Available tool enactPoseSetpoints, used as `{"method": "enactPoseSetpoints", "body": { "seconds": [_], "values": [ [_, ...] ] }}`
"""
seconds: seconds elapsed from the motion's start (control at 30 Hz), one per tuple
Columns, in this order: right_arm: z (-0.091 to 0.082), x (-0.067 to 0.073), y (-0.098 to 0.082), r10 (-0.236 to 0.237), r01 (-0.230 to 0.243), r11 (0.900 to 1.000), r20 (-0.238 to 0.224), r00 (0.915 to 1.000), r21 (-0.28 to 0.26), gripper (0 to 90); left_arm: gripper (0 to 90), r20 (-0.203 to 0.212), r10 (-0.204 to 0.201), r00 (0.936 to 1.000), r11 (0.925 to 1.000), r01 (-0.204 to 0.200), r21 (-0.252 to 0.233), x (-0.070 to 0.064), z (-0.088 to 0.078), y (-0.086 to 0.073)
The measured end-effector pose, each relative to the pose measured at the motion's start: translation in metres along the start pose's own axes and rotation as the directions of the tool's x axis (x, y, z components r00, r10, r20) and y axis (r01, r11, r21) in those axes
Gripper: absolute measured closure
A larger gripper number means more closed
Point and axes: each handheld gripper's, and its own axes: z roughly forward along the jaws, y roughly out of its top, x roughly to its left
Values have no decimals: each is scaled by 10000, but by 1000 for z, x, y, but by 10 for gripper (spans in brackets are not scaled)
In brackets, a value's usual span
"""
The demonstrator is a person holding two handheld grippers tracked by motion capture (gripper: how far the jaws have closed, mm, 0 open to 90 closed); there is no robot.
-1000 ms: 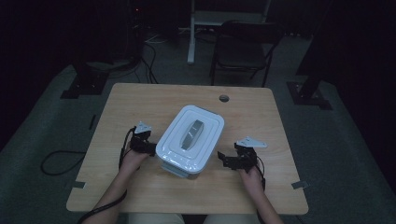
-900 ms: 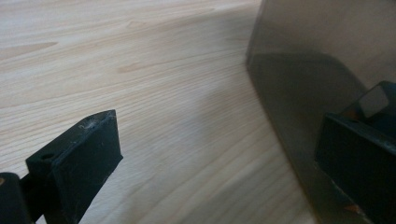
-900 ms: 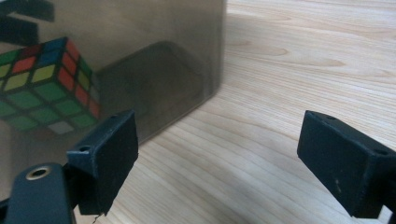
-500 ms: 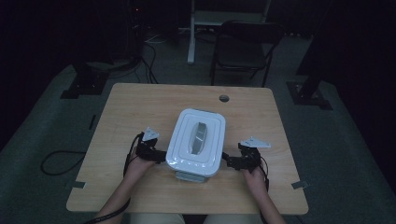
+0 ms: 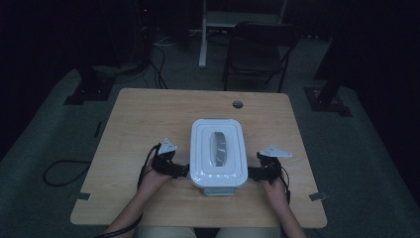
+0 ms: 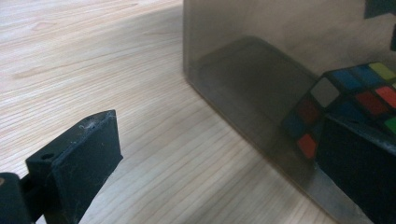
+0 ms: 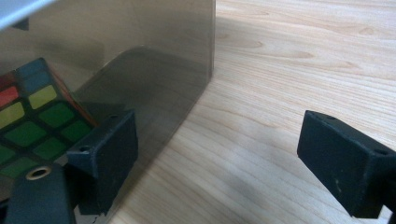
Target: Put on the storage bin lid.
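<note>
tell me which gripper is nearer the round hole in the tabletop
Right, though only slightly. The hole lies at the far edge, a little right of the lidded box. The right gripper flanks the box's right side, the left gripper its left.

One lidded box (image 5: 218,153), one cube (image 6: 345,100), two grippers (image 5: 179,170)

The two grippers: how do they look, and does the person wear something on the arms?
Both the left gripper and the right gripper are black, each topped by a grey three-cornered plate. A thin dark cable loops from the left one. Up close, the jaws are thick, blocky black pads with small holes and a matte, slightly scuffed surface. The forearms show no sleeves.
</note>
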Motion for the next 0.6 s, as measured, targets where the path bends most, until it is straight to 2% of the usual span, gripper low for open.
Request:
{"method": "enactPoseSetpoints", "body": {
  "seconds": [0.27, 0.4, 0.47, 0.6],
  "values": [
    [-5, -7, -2, 172, -172, 9999, 141, 9998, 12, 125, 15, 126, 121, 9998, 9999, -121, 6, -2, 6, 4],
    [-7, -12, -5, 291, -292, 9996, 205, 9994, 61, 125, 15, -63, 248, 9997, 9997, -248, 37, 2, 10, 6],
    [-7, -14, -6, 314, -317, 9995, 291, 9991, 96, 125, 14, -171, 297, 9994, 9995, -299, -139, 2, 9, 6],
    [-6, -15, -10, 404, -407, 9989, 144, 9991, 215, 125, 15, -300, 259, 9992, 9993, -267, -246, 3, 9, 7]
  ]
}}
